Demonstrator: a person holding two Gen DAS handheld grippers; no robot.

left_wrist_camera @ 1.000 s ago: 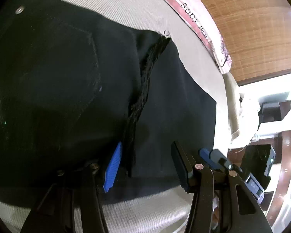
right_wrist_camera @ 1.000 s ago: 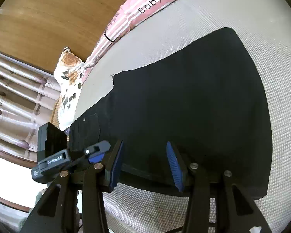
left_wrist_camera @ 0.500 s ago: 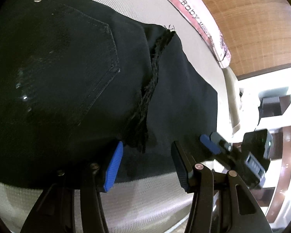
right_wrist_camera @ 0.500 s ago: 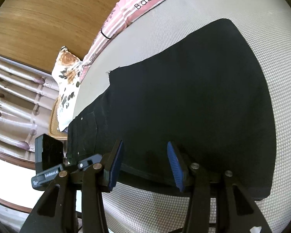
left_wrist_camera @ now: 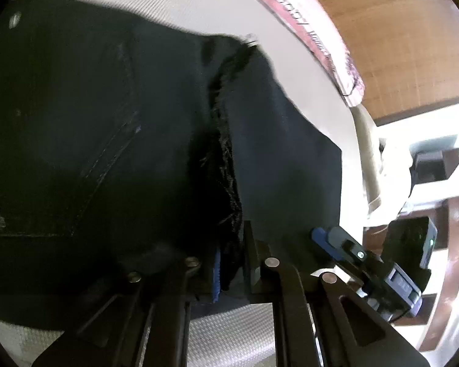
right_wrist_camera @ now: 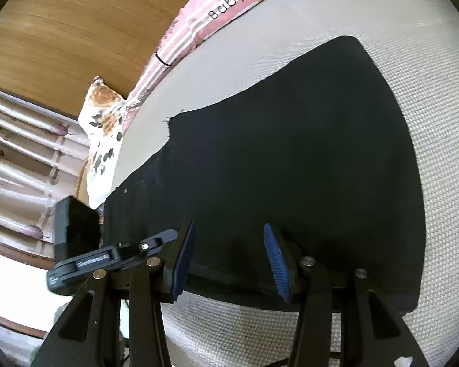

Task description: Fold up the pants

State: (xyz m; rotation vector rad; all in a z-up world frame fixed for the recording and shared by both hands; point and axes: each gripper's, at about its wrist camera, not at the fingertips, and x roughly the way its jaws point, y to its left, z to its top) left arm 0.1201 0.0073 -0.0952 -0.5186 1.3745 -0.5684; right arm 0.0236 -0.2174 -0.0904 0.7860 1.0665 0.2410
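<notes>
Black pants [left_wrist_camera: 107, 122] lie flat on the white mattress, a back pocket at the left of the left wrist view. A frayed hem [left_wrist_camera: 226, 140] runs down the middle toward my left gripper [left_wrist_camera: 231, 263], which is shut on the fabric at that hem's near end. In the right wrist view the pants [right_wrist_camera: 290, 153] spread across the bed. My right gripper [right_wrist_camera: 229, 260] stands open over their near edge, pads apart and not pressing. The left gripper's body [right_wrist_camera: 107, 253] shows at the left there.
The textured white mattress [right_wrist_camera: 260, 330] has bare room in front of and beyond the pants. A pink striped "Baby" blanket [right_wrist_camera: 217, 9] lines the far edge by a wooden headboard [right_wrist_camera: 61, 30]. A floral pillow [right_wrist_camera: 104, 128] sits at the far left corner.
My left gripper's jaws have come together on the pants at the frayed hem, where they stood apart before. The right gripper has kept its place and opening.
</notes>
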